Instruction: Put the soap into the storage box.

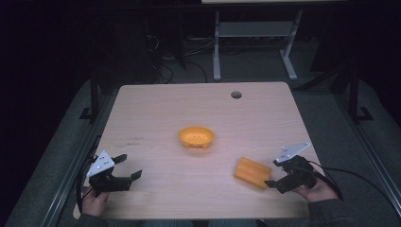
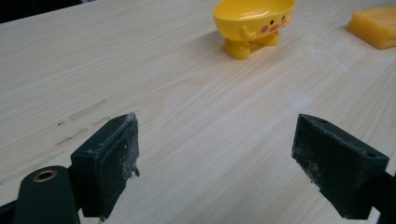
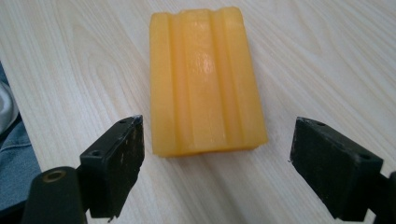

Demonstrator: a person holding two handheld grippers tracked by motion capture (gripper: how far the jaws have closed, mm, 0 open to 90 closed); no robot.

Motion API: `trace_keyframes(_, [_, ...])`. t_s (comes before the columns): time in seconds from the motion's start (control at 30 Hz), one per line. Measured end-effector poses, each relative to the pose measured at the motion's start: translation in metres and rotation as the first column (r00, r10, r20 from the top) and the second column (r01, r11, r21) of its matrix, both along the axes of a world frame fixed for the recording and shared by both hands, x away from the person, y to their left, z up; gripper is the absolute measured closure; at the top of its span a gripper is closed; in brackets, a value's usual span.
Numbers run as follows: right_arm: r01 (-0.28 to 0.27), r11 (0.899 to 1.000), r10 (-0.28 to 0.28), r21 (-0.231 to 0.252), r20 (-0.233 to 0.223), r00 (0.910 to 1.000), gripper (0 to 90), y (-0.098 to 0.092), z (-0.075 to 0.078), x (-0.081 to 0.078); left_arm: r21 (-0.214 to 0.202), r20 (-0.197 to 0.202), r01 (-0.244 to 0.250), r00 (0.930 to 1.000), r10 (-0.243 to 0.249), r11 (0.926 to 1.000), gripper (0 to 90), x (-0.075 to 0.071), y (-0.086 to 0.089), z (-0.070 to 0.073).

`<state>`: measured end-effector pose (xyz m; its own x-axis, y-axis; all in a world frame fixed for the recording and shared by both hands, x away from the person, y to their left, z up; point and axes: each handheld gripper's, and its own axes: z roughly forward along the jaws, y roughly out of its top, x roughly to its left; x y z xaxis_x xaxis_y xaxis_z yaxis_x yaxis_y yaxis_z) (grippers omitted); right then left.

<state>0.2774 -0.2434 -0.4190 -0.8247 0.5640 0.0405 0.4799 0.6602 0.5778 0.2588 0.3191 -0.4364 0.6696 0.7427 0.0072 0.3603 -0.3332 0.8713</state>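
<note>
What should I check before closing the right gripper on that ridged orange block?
1. Right gripper open: ok.
2. Jaws wider than the ridged orange block: ok.
3. Block between the jaws: not ok, it lies just ahead of them.
4. Block flat on the table: ok.
5. Left gripper open and away from the block: ok.
6. Yellow duck-faced bowl clear of the approach: ok.
</note>
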Motion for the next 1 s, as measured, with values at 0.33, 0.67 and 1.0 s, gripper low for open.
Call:
trace_keyframes(0.33, [-0.036, 0.999, 0.036, -0.021, -0.001, 0.9993, 17.1, 0.017, 0.005, 0.01, -0.006, 0.002, -0.001, 1.0, 0.001, 1.0, 14.3, 0.0, 0.001, 0.001])
trace_keyframes(0.67, [-0.069, 0.997, 0.069, -0.045, 0.009, 0.9976, 17.0, 0.031, 0.006, 0.017, -0.008, 0.003, 0.0, 1.0, 0.0, 1.0, 14.3, 0.0, 0.0, 0.001])
trace_keyframes(1.0, [-0.095, 0.993, 0.094, -0.07, -0.019, 0.9954, 16.7, 0.043, -0.004, 0.025, -0.005, 0.0, 0.003, 1.0, -0.003, 1.0, 14.3, 0.0, 0.0, 0.001])
